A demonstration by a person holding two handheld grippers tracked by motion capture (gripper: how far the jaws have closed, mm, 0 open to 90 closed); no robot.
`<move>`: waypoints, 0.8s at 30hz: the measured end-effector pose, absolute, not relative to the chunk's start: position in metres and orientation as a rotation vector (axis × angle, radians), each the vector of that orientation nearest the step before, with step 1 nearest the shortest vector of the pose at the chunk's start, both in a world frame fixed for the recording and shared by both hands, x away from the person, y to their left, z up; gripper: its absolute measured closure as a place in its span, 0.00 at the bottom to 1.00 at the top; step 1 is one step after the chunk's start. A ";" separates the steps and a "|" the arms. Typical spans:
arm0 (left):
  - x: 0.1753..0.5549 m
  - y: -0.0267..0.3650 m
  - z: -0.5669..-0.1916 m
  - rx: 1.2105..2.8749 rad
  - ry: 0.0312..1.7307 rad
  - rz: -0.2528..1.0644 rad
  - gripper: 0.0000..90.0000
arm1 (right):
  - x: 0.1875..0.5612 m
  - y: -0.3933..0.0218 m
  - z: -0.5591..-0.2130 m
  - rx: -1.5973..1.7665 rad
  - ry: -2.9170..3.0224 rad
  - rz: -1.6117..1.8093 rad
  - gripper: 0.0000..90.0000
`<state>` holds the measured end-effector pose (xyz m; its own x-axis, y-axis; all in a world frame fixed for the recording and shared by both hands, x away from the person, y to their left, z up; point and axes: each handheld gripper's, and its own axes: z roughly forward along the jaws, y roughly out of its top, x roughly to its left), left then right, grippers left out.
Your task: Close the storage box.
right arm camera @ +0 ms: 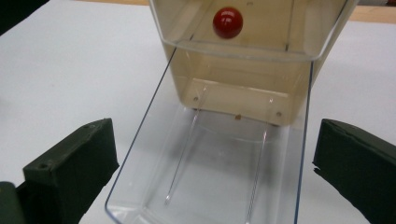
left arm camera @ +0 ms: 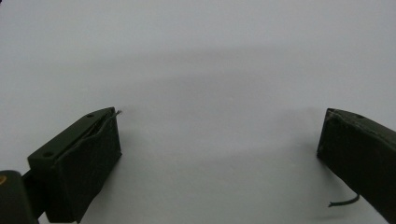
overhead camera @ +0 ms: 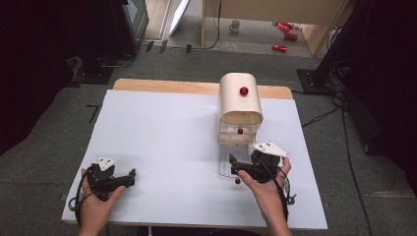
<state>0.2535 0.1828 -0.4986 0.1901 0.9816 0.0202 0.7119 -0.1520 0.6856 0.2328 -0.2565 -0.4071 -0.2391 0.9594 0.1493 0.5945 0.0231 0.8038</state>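
Fingers (right arm camera: 74, 172) of the right gripper (overhead camera: 244, 164) stand spread as wide as they go, with nothing clamped: the clear drawer (right arm camera: 219, 177) lies between them, pulled out of the cream cabinet (overhead camera: 240, 105), its side walls just inside each pad but not touching. Its red knob (overhead camera: 237, 181) sits on the front face, just below the fingers in the high view. A second drawer (right arm camera: 252, 32) above, with its own red knob (right arm camera: 228, 22), is only a little way out.

I'd judge the clear drawer light, stiff and thin-walled, probably hard plastic: slick under the pads and liable to flex or crack if squeezed hard across its open top. The knob looks the safer hold, small and round, though it could slip out of a loose pinch.

Over on the left gripper (overhead camera: 114, 178), the fingers (left arm camera: 84, 158) are also wide apart and empty, resting over bare white table (left arm camera: 205, 70), well apart from the cabinet.
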 end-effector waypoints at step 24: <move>0.253 0.183 -0.499 1.929 1.579 0.650 0.00 | 0.177 -0.268 -0.453 1.627 1.887 1.071 0.00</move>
